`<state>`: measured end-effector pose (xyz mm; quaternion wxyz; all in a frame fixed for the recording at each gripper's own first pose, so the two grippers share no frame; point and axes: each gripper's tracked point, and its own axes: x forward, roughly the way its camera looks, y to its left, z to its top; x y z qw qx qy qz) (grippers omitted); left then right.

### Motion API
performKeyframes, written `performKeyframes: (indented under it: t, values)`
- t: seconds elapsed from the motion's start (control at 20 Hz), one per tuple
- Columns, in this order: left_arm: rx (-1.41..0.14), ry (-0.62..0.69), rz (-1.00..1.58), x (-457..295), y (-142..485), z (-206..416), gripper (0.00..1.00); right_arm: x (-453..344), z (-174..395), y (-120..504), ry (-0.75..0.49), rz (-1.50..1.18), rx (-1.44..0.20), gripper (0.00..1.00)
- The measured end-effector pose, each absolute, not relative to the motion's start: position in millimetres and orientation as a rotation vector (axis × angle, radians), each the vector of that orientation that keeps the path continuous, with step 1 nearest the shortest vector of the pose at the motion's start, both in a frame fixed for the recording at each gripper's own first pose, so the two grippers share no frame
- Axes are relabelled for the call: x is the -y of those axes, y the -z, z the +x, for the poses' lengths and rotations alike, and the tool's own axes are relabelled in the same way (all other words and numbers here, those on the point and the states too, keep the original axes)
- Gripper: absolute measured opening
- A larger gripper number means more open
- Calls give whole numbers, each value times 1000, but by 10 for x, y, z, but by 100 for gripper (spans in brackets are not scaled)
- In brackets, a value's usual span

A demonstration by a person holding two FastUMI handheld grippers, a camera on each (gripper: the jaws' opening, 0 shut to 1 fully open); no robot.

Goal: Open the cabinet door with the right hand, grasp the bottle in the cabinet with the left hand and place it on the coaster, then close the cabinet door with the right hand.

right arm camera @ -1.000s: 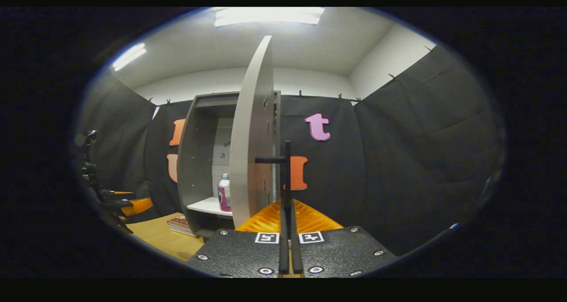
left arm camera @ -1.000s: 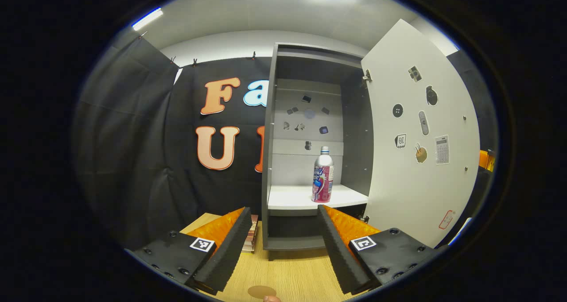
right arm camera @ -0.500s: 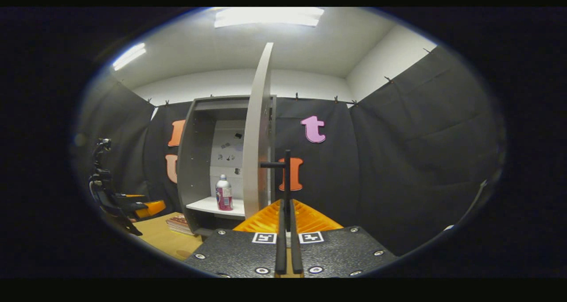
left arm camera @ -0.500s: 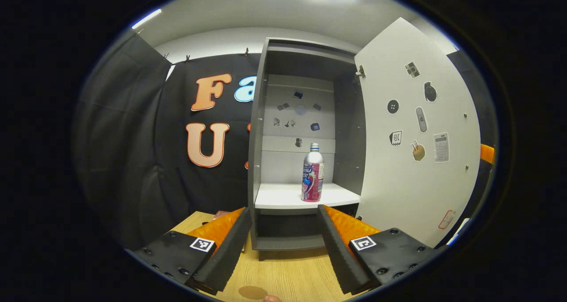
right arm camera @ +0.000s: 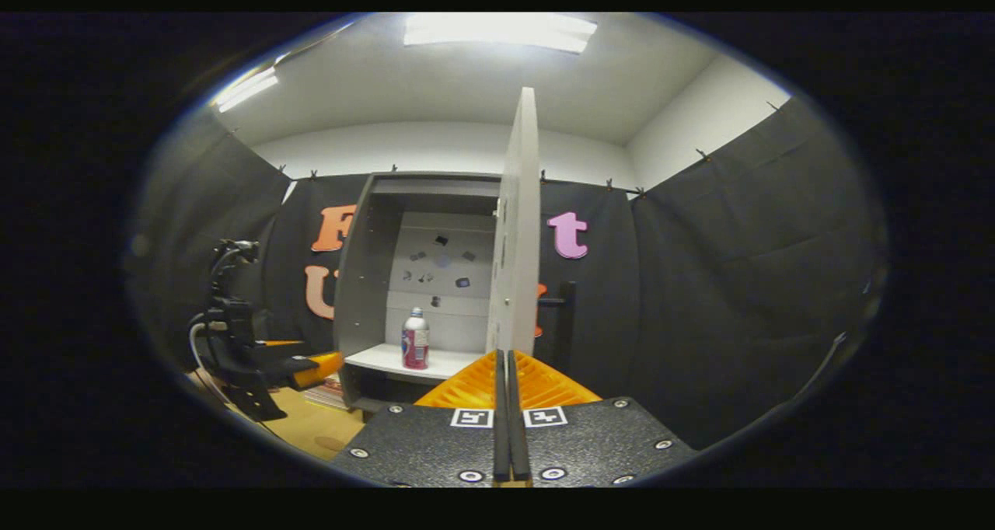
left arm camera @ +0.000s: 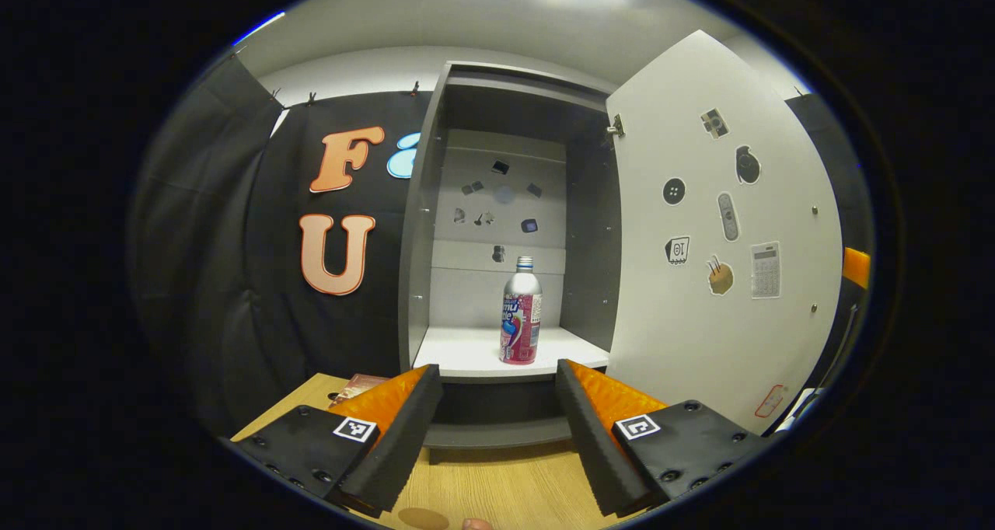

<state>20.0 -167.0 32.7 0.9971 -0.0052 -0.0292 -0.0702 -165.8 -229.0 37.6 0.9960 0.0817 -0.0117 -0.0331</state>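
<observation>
Left gripper (left arm camera: 497,390) open, 2 fingers spread wide, hovering above the wooden table (left arm camera: 497,491) short of the cabinet (left arm camera: 416,227). Bottle (left arm camera: 521,312) upright on the white shelf (left arm camera: 459,355), near its front edge, roughly mid-width. Cabinet door (left arm camera: 723,227) swung fully open at right. Coaster (left arm camera: 424,518) flat at the table's near edge. Right gripper (right arm camera: 505,359) closed, fingers pressed together on nothing, just short of the door's edge.
</observation>
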Motion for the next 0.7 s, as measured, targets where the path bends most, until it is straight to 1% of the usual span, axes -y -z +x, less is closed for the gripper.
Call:
performKeyframes:
  t: [0.05,0.15,0.2,0.25,0.3,0.35,0.45,0.5,0.65,0.7]
  values:
    - [58,153,-10,1693,-318,262,96,2187,-1623,-381,44,176,23,0]
    - [47,180,-4,1735,-265,419,96,2085,-1508,-325,41,174,10,0]
    - [43,193,-3,1750,-249,513,96,2018,-1439,-266,41,170,-7,2]
    - [42,205,-5,1771,-241,605,96,1919,-1354,-213,36,167,-22,0]
    - [38,220,-8,1787,-230,699,96,1846,-1272,-181,36,157,-28,10]
    - [34,237,-9,1808,-212,803,96,1806,-1179,-167,47,143,-28,3]
    - [37,268,-5,1847,-218,990,96,1717,-989,-142,74,125,-30,8]
    - [38,280,2,1850,-204,1106,96,1650,-897,-121,77,127,-33,15]
    - [43,319,12,1889,-165,1443,96,1532,-643,-1,106,141,-47,24]
    - [40,333,16,1914,-143,1557,96,1497,-573,50,115,133,-57,30]
